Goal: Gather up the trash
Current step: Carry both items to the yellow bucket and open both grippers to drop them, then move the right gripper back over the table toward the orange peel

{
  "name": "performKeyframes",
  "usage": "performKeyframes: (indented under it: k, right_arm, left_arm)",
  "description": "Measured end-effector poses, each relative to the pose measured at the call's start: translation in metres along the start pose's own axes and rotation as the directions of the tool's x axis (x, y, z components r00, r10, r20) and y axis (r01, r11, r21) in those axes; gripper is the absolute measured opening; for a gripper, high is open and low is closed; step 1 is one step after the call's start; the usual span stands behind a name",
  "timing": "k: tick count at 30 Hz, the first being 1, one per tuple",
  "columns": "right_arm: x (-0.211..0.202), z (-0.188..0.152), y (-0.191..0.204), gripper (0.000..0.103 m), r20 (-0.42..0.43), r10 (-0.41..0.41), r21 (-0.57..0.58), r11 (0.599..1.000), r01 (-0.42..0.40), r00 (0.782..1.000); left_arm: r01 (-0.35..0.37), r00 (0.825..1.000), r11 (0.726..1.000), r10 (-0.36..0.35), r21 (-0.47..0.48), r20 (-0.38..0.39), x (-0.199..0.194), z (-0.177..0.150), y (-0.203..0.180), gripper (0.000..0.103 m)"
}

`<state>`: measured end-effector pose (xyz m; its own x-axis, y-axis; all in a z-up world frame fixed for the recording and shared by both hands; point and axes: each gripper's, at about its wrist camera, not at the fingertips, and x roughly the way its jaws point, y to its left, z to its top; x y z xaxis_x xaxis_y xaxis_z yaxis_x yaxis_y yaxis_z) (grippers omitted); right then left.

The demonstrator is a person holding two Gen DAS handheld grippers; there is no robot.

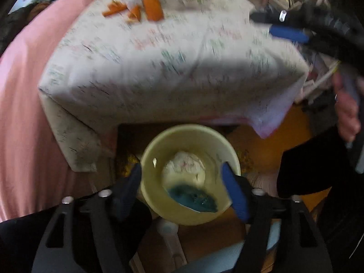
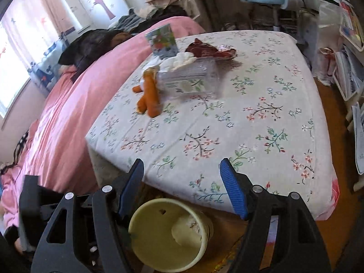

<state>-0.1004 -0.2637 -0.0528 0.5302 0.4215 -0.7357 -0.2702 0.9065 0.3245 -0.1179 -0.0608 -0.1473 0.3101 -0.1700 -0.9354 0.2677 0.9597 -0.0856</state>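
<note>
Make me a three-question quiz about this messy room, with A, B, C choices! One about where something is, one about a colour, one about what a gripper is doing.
1. Where is the trash bin?
A. on the floral table
B. on the floor by the table's near edge
C. on the pink bed

2. What colour is the bin?
A. red
B. black
C. pale yellow

3. What is the right gripper doing?
A. open, holding nothing
C. shut on the bottle
B. shut on a carrot

Answers:
1 B: the bin sits below the floral table edge.
2 C: its rim and walls are pale yellow.
3 A: its blue fingers stand apart with nothing between them.
</note>
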Motion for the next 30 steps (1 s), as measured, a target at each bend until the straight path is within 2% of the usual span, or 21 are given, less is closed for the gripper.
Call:
performKeyframes:
  k: [3,5,8,11,12,16,18,20,23,24,28,30]
  right_arm:
    - [0.006,-0.002,0.005,0.066,0.029,-0.031,-0.027,0.999,0.032,0.999]
    - [0.013,-0.003,0.009,0.066,0.037,-0.051,-0.043,0.998,0.053,0.998]
    - [0.027,-0.004,0.019,0.066,0.039,-0.08,-0.074,0.994,0.083,0.996]
    - [0.036,-0.004,0.031,0.066,0.048,-0.107,-0.108,0.988,0.112,0.993]
    - [0.038,-0.003,0.035,0.066,0.051,-0.114,-0.116,0.986,0.12,0.992]
    - [0.049,0.001,0.053,0.066,0.069,-0.14,-0.147,0.978,0.149,0.988]
    - [0.053,0.003,0.061,0.066,0.076,-0.155,-0.165,0.972,0.166,0.985]
    - [0.058,0.006,0.068,0.066,0.084,-0.171,-0.18,0.967,0.183,0.982]
    - [0.065,0.011,0.073,0.066,0.088,-0.188,-0.169,0.965,0.201,0.978]
    - [0.067,0.012,0.074,0.066,0.092,-0.192,-0.16,0.966,0.205,0.977]
    - [0.077,0.02,0.077,0.067,0.094,-0.197,-0.103,0.973,0.207,0.976]
    - [0.083,0.024,0.08,0.066,0.095,-0.204,-0.09,0.973,0.213,0.974]
  left_arm:
    - [0.022,0.994,0.996,-0.013,-0.089,0.104,-0.023,0.007,0.02,0.076]
    - [0.014,0.979,0.988,0.018,-0.155,0.204,-0.042,0.012,0.032,0.077]
    - [-0.029,0.928,0.978,0.103,-0.205,0.359,-0.076,0.026,0.042,0.083]
    - [-0.058,0.837,0.969,0.178,-0.239,0.518,-0.113,0.055,0.054,0.092]
    - [-0.06,0.819,0.968,0.188,-0.246,0.542,-0.12,0.063,0.056,0.092]
    - [-0.068,0.776,0.957,0.228,-0.281,0.588,-0.136,0.103,0.069,0.092]
    - [-0.077,0.759,0.954,0.246,-0.291,0.603,-0.136,0.105,0.074,0.092]
    - [-0.077,0.757,0.949,0.256,-0.306,0.601,-0.129,0.095,0.078,0.095]
    - [-0.039,0.816,0.946,0.216,-0.321,0.536,-0.115,0.088,0.089,0.095]
    - [-0.024,0.821,0.947,0.202,-0.321,0.535,-0.117,0.088,0.09,0.095]
    - [-0.01,0.8,0.953,0.189,-0.301,0.57,-0.128,0.086,0.088,0.095]
    - [-0.002,0.798,0.956,0.178,-0.293,0.576,-0.13,0.084,0.088,0.095]
